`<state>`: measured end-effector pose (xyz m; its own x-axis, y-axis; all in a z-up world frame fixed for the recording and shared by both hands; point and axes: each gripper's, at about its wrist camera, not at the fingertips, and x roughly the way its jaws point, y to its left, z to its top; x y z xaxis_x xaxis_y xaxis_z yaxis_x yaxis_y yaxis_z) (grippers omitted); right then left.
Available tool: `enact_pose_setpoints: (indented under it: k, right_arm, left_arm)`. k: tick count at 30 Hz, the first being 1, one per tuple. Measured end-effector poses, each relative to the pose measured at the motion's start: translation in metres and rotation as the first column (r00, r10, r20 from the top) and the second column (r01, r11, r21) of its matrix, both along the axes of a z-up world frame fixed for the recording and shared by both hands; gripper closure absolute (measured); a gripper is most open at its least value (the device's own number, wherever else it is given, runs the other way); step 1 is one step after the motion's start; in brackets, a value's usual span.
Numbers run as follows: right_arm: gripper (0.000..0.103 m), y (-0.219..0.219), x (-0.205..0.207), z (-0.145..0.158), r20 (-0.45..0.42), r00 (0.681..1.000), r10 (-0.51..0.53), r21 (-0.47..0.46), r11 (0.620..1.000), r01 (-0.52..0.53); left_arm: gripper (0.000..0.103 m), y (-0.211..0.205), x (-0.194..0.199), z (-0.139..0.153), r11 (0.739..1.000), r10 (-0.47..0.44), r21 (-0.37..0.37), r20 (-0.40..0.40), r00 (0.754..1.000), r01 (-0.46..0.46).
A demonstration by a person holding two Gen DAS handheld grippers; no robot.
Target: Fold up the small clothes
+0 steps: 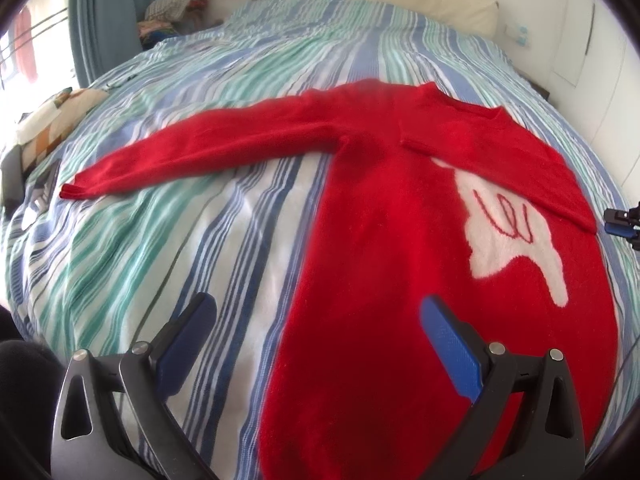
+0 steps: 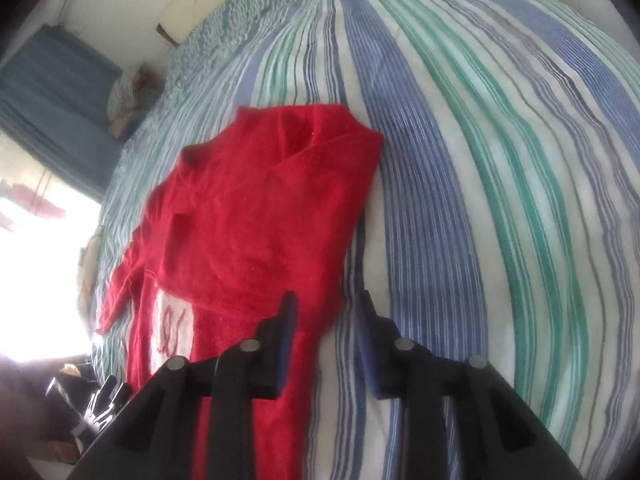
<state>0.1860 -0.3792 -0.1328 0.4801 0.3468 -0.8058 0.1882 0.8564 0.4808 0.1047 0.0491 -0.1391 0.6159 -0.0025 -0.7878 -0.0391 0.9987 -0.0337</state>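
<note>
Left wrist view: the red sweater [image 1: 384, 240] lies flat on the striped bedspread [image 1: 180, 240], front up, a white knitted motif [image 1: 516, 232] showing on the chest. Its right-side sleeve [image 1: 520, 156] is already laid across the chest, partly covering the motif; the other sleeve [image 1: 200, 152] stretches out full length to the left, cuff [image 1: 70, 191] resting on the bedspread. So the fold looks about a third done, with that outstretched sleeve the likely next piece. The left gripper [image 1: 316, 312] hovers above the sweater's side edge near the hem, spread wide and holding nothing. By my reading, the next move calls for reaching out to the cuff or mid-sleeve, pinching a single layer of knit, and carrying it across the body. The hem is cut off below the frame, behind the gripper body. At the right margin a sliver of the right gripper [image 1: 624, 226] shows, too small to judge from here.

Right wrist view: the right gripper [image 2: 326, 304] sits low over the sweater's right edge [image 2: 332, 300], its jaws parted and empty, one fingertip [image 2: 289, 312] over red knit and the other over bedspread [image 2: 460, 200]. The folded sleeve [image 2: 280, 216] and collar [image 2: 292, 136] are visible beyond. Strong window glare washes out the left side, so the far sleeve [image 2: 120, 280] is only partly legible, and the motif [image 2: 172, 324] is blurred.
</note>
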Motion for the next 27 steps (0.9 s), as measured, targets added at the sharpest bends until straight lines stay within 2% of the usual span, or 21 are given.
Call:
enact_pose_setpoints:
  k: [2, 4, 6, 7, 9, 10, 12, 14, 15, 17, 19, 20, 21, 22, 24, 25, 27]
  right_arm:
    - [0.071, 0.013, -0.011, 0.013, 0.061, 0.997, 0.038, -0.054, 0.998, -0.034]
    - [0.071, 0.039, -0.016, 0.025, 0.119, 0.981, 0.152, -0.061, 0.988, -0.145]
    - [0.072, 0.067, -0.015, 0.018, 0.100, 0.966, 0.236, -0.064, 0.971, -0.231]
    - [0.071, 0.077, -0.013, 0.009, 0.059, 0.966, 0.252, -0.097, 0.964, -0.246]
    - [0.072, 0.084, -0.013, -0.016, -0.067, 0.972, 0.224, -0.218, 0.948, -0.233]
    - [0.075, 0.083, -0.015, -0.022, -0.078, 0.974, 0.211, -0.261, 0.939, -0.224]
    - [0.076, 0.078, -0.024, -0.018, -0.037, 0.983, 0.180, -0.288, 0.940, -0.183]
    - [0.073, 0.074, -0.036, -0.009, -0.039, 0.991, 0.125, -0.352, 0.927, -0.131]
    - [0.073, 0.076, -0.045, -0.001, -0.017, 0.990, 0.141, -0.347, 0.928, -0.138]
    - [0.073, 0.085, -0.068, 0.014, 0.016, 0.977, 0.212, -0.315, 0.928, -0.196]
    - [0.070, 0.102, -0.095, 0.020, 0.025, 0.950, 0.312, -0.260, 0.920, -0.295]
    - [0.063, 0.113, -0.108, 0.018, 0.018, 0.932, 0.363, -0.231, 0.908, -0.349]
    - [0.058, 0.126, -0.120, 0.013, 0.003, 0.914, 0.406, -0.219, 0.892, -0.396]
    - [0.058, 0.139, -0.131, 0.003, -0.025, 0.893, 0.449, -0.216, 0.870, -0.443]
    - [0.058, 0.160, -0.153, -0.023, -0.137, 0.851, 0.507, -0.279, 0.804, -0.525]
    - [0.058, 0.162, -0.166, -0.029, -0.149, 0.848, 0.508, -0.324, 0.785, -0.527]
    - [0.058, 0.153, -0.185, -0.029, -0.136, 0.869, 0.475, -0.334, 0.804, -0.492]
  left_arm:
    - [0.001, -0.001, 0.000, 0.000, 1.000, -0.003, -0.005, 0.000, 1.000, 0.003]
    - [0.001, -0.004, -0.001, -0.001, 1.000, -0.015, -0.003, -0.002, 1.000, 0.015]
    - [0.001, -0.005, -0.002, -0.002, 1.000, -0.020, 0.013, -0.001, 1.000, 0.020]
    - [0.001, -0.005, -0.003, -0.002, 1.000, -0.017, 0.022, 0.000, 1.000, 0.017]
    - [0.001, -0.002, -0.006, -0.001, 0.999, -0.007, 0.032, 0.003, 1.000, 0.007]
    - [0.001, 0.000, -0.007, 0.000, 1.000, -0.003, 0.031, 0.007, 1.000, 0.003]
    - [0.001, 0.004, -0.010, 0.002, 1.000, 0.000, 0.022, 0.014, 1.000, 0.000]
    - [0.001, 0.004, -0.010, 0.003, 1.000, -0.010, 0.009, 0.010, 1.000, 0.009]
    - [0.001, 0.003, -0.009, 0.002, 1.000, -0.017, 0.003, 0.003, 1.000, 0.017]
    - [0.001, -0.003, -0.008, -0.001, 0.999, -0.044, -0.017, -0.023, 0.999, 0.043]
    - [0.001, -0.010, -0.008, -0.005, 0.996, -0.079, -0.053, -0.063, 0.995, 0.076]
    - [0.001, -0.014, -0.009, -0.007, 0.994, -0.099, -0.063, -0.083, 0.992, 0.094]
    - [0.001, -0.018, -0.009, -0.010, 0.992, -0.120, -0.063, -0.105, 0.987, 0.113]
    - [0.001, -0.023, -0.012, -0.013, 0.990, -0.138, -0.053, -0.125, 0.982, 0.133]
    - [0.001, -0.028, -0.018, -0.019, 0.987, -0.159, -0.006, -0.152, 0.976, 0.160]
    - [0.001, -0.029, -0.022, -0.021, 0.985, -0.165, 0.012, -0.158, 0.974, 0.169]
    - [0.001, -0.028, -0.028, -0.021, 0.983, -0.175, 0.019, -0.157, 0.972, 0.180]
